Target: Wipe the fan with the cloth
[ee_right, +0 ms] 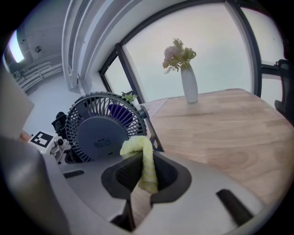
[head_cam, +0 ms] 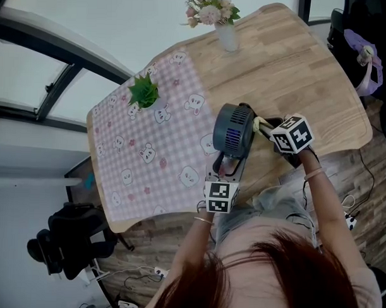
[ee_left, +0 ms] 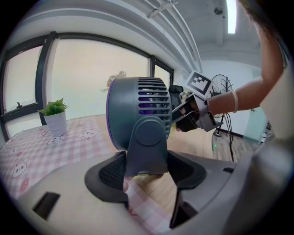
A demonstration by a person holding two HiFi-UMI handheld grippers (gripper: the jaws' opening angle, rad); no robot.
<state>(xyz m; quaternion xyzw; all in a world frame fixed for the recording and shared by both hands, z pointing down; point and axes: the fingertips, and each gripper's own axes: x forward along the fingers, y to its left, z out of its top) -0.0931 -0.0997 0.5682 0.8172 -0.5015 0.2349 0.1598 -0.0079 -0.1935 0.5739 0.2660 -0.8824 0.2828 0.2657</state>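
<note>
A dark grey desk fan (head_cam: pixel 234 129) with purple blades stands near the table's front edge. My left gripper (head_cam: pixel 229 166) is shut on the fan's stand (ee_left: pixel 148 142), low on its near side. In the left gripper view the fan's housing (ee_left: pixel 138 110) rises just above the jaws. My right gripper (head_cam: pixel 265 126) is shut on a yellow cloth (ee_right: pixel 145 158), which folds over between the jaws. The cloth (head_cam: pixel 261 123) sits right by the fan's rear grille (ee_right: pixel 97 129); I cannot tell whether it touches.
A pink checked tablecloth (head_cam: pixel 149 148) covers the left half of the wooden table (head_cam: pixel 297 72). A small potted plant (head_cam: pixel 144 91) stands on it, a vase of flowers (head_cam: pixel 218 18) at the far edge. A black chair (head_cam: pixel 70 237) is on the floor at left.
</note>
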